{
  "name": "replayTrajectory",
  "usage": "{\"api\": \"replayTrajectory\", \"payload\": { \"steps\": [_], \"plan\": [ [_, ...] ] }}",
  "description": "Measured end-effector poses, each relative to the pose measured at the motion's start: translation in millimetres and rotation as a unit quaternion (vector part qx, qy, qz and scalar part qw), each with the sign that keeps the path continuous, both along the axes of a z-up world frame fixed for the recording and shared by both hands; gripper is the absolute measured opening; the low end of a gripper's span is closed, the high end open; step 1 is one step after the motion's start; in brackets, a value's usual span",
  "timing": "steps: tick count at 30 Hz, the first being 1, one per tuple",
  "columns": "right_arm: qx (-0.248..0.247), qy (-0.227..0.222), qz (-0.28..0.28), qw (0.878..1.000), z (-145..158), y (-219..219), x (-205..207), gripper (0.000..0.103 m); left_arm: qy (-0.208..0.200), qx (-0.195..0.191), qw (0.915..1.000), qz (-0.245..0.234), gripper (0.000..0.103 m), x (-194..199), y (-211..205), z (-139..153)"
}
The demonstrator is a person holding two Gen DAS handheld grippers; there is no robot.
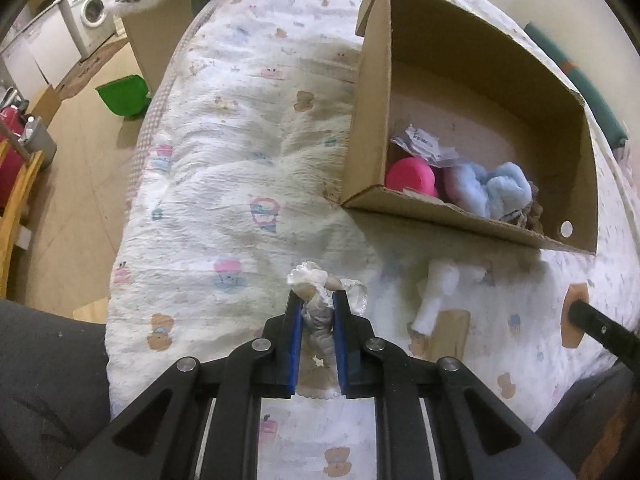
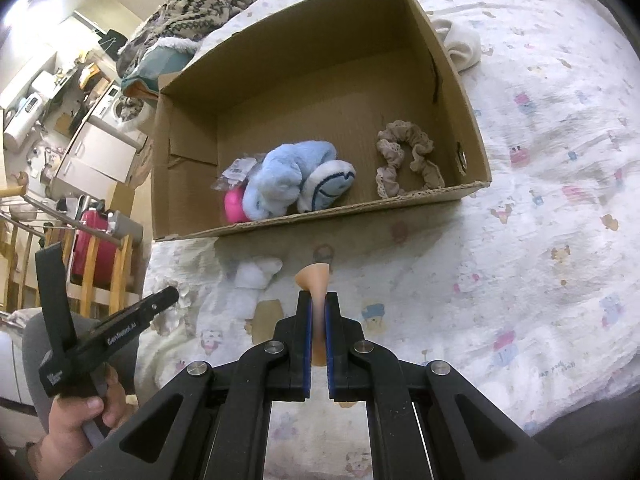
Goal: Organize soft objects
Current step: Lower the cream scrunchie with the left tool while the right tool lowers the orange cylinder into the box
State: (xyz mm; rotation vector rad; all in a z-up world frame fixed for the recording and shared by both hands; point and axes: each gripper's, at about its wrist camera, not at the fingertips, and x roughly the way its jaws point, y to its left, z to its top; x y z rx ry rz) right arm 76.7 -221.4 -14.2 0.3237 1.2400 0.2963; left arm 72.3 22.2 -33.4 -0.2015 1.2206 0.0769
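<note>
Where floorboards (image 1: 76,184) show, printed quilt (image 1: 224,168) spreads.

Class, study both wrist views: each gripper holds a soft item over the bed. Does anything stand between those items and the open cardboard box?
Only the box's near wall. The left gripper holds a white scrunchie; the right gripper holds a peach piece. The box is open-topped; each item must be lifted over that wall. Otherwise just bare quilt.
</note>
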Motion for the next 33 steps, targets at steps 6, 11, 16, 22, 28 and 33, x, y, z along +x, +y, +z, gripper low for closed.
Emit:
{"api": "replayTrajectory", "payload": {
  "steps": [6, 11, 16, 22, 28, 33],
  "plan": [
    [0.005, -0.018, -0.005, 1.0, 4.1, 5.1, -2.3, 0.007, -0.044, 0.024, 0.9985, -0.021, 0.013, -17.3, -14.2, 18.4],
    [0.014, -0.05, -0.022, 0.998, 18.2, 0.9, -2.6, 0.007, -0.079, 0.019, 0.9964, -0.025, 0.013, -21.6, -15.3, 42.5],
    [0.032, -0.073, -0.048, 0.996, 33.6, -9.8, 4.5, 0.007, -0.114, 0.02, 0.9926, -0.038, 0.013, -12.7, -22.8, 69.7],
    [0.049, -0.091, -0.064, 0.993, 51.6, -19.4, 24.1, 0.007, -0.133, 0.02, 0.9894, -0.054, 0.013, 17.2, -33.1, 93.4],
    [0.044, -0.102, -0.064, 0.992, 59.2, -19.7, 48.7, 0.007, -0.148, 0.032, 0.9858, -0.073, 0.013, 49.1, -46.8, 103.8],
    [0.036, -0.106, -0.055, 0.992, 58.9, -15.3, 68.6, 0.007, -0.143, 0.036, 0.9859, -0.078, 0.013, 71.9, -54.4, 99.3]
  ]
}}
